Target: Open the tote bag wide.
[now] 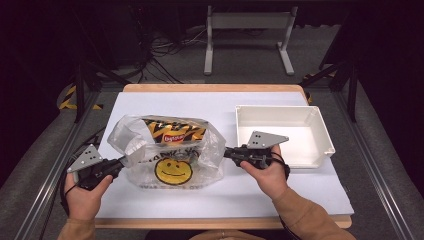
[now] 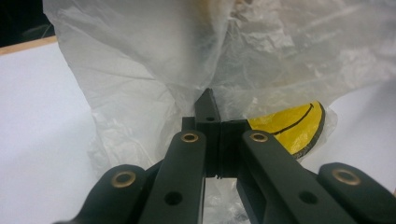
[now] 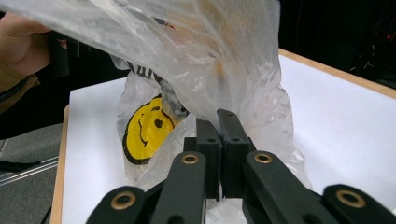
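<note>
- Clear plastic bag [image 1: 170, 152] on my desk [image 1: 280, 180], stretched between my left claw [image 1: 122, 161] and right claw [image 1: 227, 152]; a yellow smiley and a chip packet [image 1: 175, 131] show.
- Left gripper view: my claw [image 2: 210, 109] is clamped on crinkled film [image 2: 154, 70].
- Right gripper view: my claw [image 3: 219, 128] pinches the bag's edge [image 3: 224, 60].

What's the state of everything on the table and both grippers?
Plastic bag: mouth spread open, chip bag inside.
Chip bag: lying in the plastic bag.
White bin: empty, upright.
Left gripper: shut on the bag's left edge.
Right gripper: shut on its right edge.
</note>
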A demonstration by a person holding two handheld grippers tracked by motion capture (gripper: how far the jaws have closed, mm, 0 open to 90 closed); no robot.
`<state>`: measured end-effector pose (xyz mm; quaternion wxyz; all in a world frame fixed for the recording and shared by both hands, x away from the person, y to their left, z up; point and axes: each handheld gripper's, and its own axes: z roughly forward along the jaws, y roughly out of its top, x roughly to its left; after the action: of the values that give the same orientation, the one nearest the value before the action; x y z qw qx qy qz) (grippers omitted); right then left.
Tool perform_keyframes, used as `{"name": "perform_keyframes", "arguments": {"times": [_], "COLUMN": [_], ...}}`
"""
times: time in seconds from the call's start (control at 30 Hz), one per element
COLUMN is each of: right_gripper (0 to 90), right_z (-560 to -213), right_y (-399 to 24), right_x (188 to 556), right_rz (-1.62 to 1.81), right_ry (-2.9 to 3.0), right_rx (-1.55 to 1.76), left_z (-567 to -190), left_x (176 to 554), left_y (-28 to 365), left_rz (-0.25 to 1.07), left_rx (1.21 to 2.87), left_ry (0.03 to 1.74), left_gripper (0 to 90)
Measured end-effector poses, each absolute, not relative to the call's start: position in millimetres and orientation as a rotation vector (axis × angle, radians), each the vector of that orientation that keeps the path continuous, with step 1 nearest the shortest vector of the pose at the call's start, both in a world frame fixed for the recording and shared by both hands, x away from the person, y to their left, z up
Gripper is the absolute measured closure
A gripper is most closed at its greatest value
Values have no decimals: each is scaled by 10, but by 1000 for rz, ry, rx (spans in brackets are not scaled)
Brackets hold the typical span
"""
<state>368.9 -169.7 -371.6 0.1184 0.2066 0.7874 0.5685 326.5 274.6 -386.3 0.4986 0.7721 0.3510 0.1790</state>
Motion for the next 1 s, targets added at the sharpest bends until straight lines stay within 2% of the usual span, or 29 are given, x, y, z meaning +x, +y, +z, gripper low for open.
{"name": "perform_keyframes", "arguments": {"times": [1.0], "right_gripper": [889], "right_z": [-4234], "right_y": [-1550], "right_x": [3760], "right_rz": [1571], "right_ry": [2399], "right_rx": [677], "left_z": [-4279], "left_x": [3497], "left_y": [2708], "left_rz": [322], "left_rx": [1955], "left_ry": [938], "left_gripper": [894]}}
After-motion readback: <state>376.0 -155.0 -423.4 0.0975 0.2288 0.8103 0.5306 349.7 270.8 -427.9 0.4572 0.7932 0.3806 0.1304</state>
